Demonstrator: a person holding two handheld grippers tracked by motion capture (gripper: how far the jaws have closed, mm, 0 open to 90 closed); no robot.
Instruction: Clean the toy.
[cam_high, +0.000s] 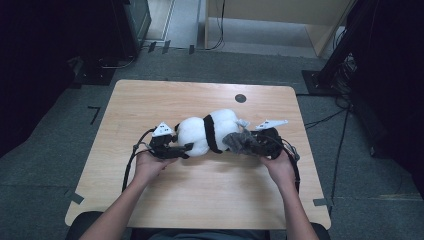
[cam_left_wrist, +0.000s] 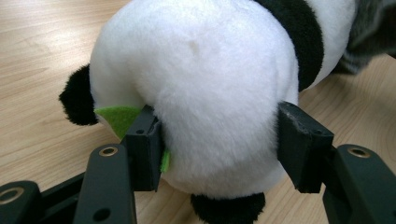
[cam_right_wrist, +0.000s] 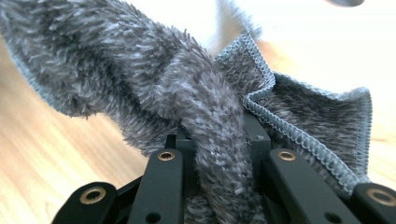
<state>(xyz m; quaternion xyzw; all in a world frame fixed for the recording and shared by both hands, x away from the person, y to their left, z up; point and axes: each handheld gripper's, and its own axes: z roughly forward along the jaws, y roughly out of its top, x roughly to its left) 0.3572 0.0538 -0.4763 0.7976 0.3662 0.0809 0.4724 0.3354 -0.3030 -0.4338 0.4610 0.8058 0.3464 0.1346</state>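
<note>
forearms came in from the near edge of the table (cam_high: 150, 100), angled inward, each hand wrapped around a gripper laid low and roughly level over the wood, the two pointing toward each other. left gripper (cam_high: 181, 149) had its jaws clamped on the rounded white end of the toy panda (cam_high: 207, 131), pads pressed into the fur on both sides, while the panda lay on its side at the middle of the table. right gripper (cam_high: 246, 144) had its jaws pinched together on a bunched fold of the grey cloth (cam_high: 239, 141), which rested against the panda's other end.
</note>
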